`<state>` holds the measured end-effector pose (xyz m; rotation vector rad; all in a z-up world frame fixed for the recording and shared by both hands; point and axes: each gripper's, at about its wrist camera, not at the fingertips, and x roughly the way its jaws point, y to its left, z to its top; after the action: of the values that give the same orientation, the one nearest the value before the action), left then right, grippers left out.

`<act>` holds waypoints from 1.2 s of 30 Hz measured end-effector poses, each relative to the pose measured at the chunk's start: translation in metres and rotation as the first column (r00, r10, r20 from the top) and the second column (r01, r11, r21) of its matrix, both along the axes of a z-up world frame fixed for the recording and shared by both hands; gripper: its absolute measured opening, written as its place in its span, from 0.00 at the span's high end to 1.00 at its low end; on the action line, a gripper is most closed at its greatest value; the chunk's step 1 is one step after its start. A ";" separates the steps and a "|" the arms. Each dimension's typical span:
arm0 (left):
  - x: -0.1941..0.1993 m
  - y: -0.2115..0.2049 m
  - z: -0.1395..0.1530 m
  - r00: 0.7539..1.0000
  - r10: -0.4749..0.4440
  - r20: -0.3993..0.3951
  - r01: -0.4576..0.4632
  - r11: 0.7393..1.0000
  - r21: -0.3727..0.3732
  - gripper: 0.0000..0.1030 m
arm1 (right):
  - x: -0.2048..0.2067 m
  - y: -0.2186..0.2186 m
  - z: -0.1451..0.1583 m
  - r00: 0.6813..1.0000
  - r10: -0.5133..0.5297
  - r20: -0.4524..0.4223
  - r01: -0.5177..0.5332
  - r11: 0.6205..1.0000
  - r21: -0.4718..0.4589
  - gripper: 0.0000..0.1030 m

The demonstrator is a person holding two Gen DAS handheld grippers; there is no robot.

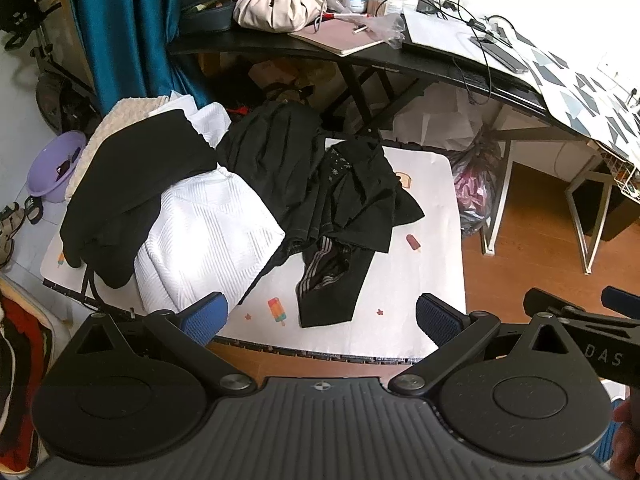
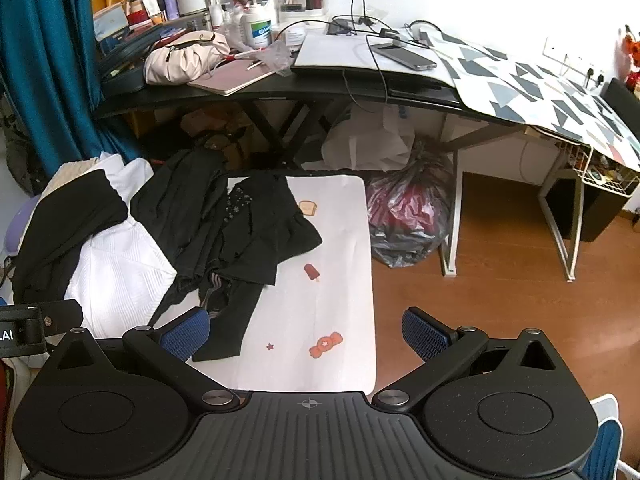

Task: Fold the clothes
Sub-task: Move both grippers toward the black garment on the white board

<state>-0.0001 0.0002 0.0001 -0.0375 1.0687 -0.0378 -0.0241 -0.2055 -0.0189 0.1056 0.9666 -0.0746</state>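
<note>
A heap of crumpled black clothes (image 1: 320, 192) lies on a small table with a white patterned cover (image 1: 432, 248); it also shows in the right wrist view (image 2: 240, 236). A black striped garment (image 1: 328, 280) hangs toward the front edge. A folded white textured cloth (image 1: 208, 240) sits at the left, with a black garment (image 1: 132, 184) draped over it. My left gripper (image 1: 322, 320) is open and empty, held above the table's near edge. My right gripper (image 2: 306, 336) is open and empty, above the table's front right part.
A cluttered black desk (image 2: 280, 88) stands behind the table, with a beige bag (image 2: 180, 60), notebook, bottles and cables. A plastic bag of clothes (image 2: 404, 220) sits on the wooden floor to the right. A teal curtain (image 1: 120, 20) and a purple basin (image 1: 52, 168) are at left.
</note>
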 end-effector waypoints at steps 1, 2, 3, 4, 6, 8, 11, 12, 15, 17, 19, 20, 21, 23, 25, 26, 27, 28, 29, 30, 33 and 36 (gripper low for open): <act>0.000 0.000 0.000 1.000 -0.001 0.001 0.001 1.000 0.002 0.01 | 0.001 0.002 0.000 1.000 0.001 -0.004 -0.001 1.000 0.010 0.01; -0.001 0.001 0.001 1.000 -0.002 0.002 0.002 1.000 0.005 0.01 | 0.001 0.004 0.000 1.000 0.004 -0.004 -0.004 1.000 0.010 0.01; -0.001 0.002 0.001 1.000 -0.003 0.004 0.003 1.000 0.008 0.01 | 0.001 0.005 0.000 1.000 0.006 -0.005 -0.006 1.000 0.009 0.01; -0.003 0.002 0.001 1.000 -0.006 0.012 0.006 1.000 0.014 0.01 | 0.002 0.006 0.000 1.000 0.009 -0.004 -0.009 1.000 0.007 0.01; -0.008 0.002 0.001 0.999 -0.013 0.030 0.012 1.000 0.013 0.01 | 0.001 0.007 0.000 1.000 0.014 -0.003 -0.014 1.000 0.005 0.01; -0.005 0.002 0.000 1.000 -0.016 0.013 0.016 1.000 0.015 0.01 | -0.001 0.005 0.002 1.000 0.016 -0.003 -0.016 1.000 0.005 0.01; -0.004 0.009 0.000 1.000 -0.012 -0.001 0.012 1.000 0.000 0.01 | -0.003 0.005 0.000 1.000 0.021 -0.004 -0.021 1.000 0.003 0.01; -0.005 0.012 -0.001 1.000 -0.010 0.000 0.010 1.000 -0.004 0.01 | -0.003 0.006 -0.001 1.000 0.024 -0.004 -0.024 1.000 0.002 0.01; -0.006 0.016 -0.001 1.000 -0.003 -0.001 0.003 1.000 -0.010 0.01 | -0.003 0.016 0.000 1.000 0.019 0.000 -0.019 1.000 -0.006 0.01; -0.008 0.019 -0.001 1.000 0.002 -0.002 -0.002 1.000 -0.013 0.01 | -0.004 0.017 0.001 1.000 0.021 0.000 -0.021 1.000 -0.009 0.01; -0.009 0.023 -0.001 1.000 0.007 -0.002 -0.007 1.000 -0.014 0.01 | -0.003 0.020 0.002 1.000 0.026 0.000 -0.026 1.000 -0.013 0.01; -0.009 0.025 -0.001 1.000 0.011 -0.003 -0.011 1.000 -0.015 0.01 | -0.004 0.021 0.002 1.000 0.029 0.000 -0.029 0.999 -0.014 0.01; -0.010 0.027 -0.001 1.000 0.016 -0.004 -0.016 1.000 -0.015 0.01 | -0.004 0.021 0.003 0.999 0.032 -0.001 -0.032 0.999 -0.015 0.01; -0.012 0.031 -0.001 1.000 0.031 -0.006 -0.031 0.999 -0.017 0.01 | -0.004 0.023 0.003 0.999 0.041 -0.001 -0.041 0.999 -0.015 0.01; -0.013 0.037 0.000 0.999 0.047 -0.008 -0.047 0.999 -0.019 0.01 | -0.002 0.033 0.002 0.999 0.050 -0.001 -0.050 0.999 -0.019 0.01; -0.014 0.040 0.000 0.998 0.055 -0.010 -0.056 0.998 -0.020 0.01 | -0.002 0.036 0.002 0.998 0.057 -0.001 -0.057 0.998 -0.021 0.01; -0.014 0.043 -0.001 0.998 0.064 -0.012 -0.065 0.998 -0.021 0.01 | -0.002 0.038 0.002 0.998 0.065 -0.002 -0.066 0.998 -0.022 0.01; -0.014 0.047 -0.002 0.997 0.073 -0.015 -0.074 0.997 -0.023 0.01 | -0.002 0.041 0.002 0.997 0.074 -0.002 -0.074 0.997 -0.023 0.01; -0.014 0.051 -0.003 0.996 0.083 -0.018 -0.083 0.996 -0.024 0.01 | -0.001 0.044 0.002 0.997 0.081 -0.003 -0.081 0.996 -0.023 0.01; -0.015 0.055 -0.003 0.995 0.093 -0.021 -0.093 0.995 -0.025 0.01 | 0.000 0.047 0.002 0.996 0.089 -0.003 -0.089 0.996 -0.023 0.01; -0.017 0.066 -0.003 0.992 0.124 -0.024 -0.124 0.992 -0.029 0.01 | 0.001 0.058 0.002 0.994 0.111 -0.004 -0.111 0.994 -0.023 0.01; -0.021 0.079 -0.002 0.987 0.158 -0.017 -0.158 0.987 -0.030 0.01 | 0.003 0.067 0.002 0.992 0.129 -0.004 -0.130 0.991 -0.021 0.01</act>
<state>-0.0212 0.0792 -0.0024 -0.1507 1.0763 0.0891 -0.0215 -0.1387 -0.0171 0.0233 0.9724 0.0346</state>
